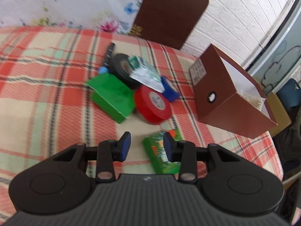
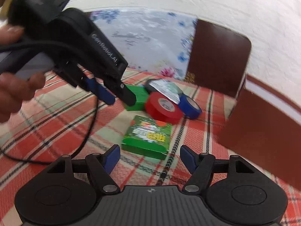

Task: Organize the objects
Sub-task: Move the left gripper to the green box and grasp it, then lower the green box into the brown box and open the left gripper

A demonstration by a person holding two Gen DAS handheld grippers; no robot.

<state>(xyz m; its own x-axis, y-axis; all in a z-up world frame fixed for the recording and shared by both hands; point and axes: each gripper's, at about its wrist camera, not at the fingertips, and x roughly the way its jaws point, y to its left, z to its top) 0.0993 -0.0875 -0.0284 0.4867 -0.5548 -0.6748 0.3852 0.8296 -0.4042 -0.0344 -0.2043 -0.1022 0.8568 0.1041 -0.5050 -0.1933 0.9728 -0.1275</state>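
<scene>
Green printed packet (image 2: 147, 138) lies flat on the plaid cloth (image 2: 56, 128), nearest item to both grippers, at 12 o'clock just ahead of the right gripper (image 2: 150, 158). Right jaws spread wide, nothing between them, packet beyond the tips. Left gripper (image 1: 146, 146) hovers over the same packet (image 1: 161, 154), jaws partly apart, empty; packet sits under the right-hand pad (image 1: 169, 146), off-centre, contact unclear (blur).

Step in hand, judged: pick this packet. To do it well, only one gripper should commit; the other backs off to avoid a clash, since the left gripper already crosses the right wrist view at 10 o'clock (image 2: 120, 98). Centre the jaws across the packet's narrow width, come down so the pads straddle its long edges, then close. Cloth is soft, so the pads may snag fabric.

Farther out, 12 o'clock in the left view: the pile. Green box (image 1: 111, 98), red tape roll (image 1: 153, 105), blue tape roll (image 1: 170, 90), black tape roll (image 1: 122, 69) with a flat white-green sachet (image 1: 148, 75) leaning on top, dark marker (image 1: 109, 55) behind.

Brown box (image 1: 231, 101) at 2 o'clock, open, tilted toward the camera; inside, white lining and some pale papery stuff at the near corner (can't identify). Its brown lid (image 1: 169, 13) stands against the wall at 12 o'clock.
</scene>
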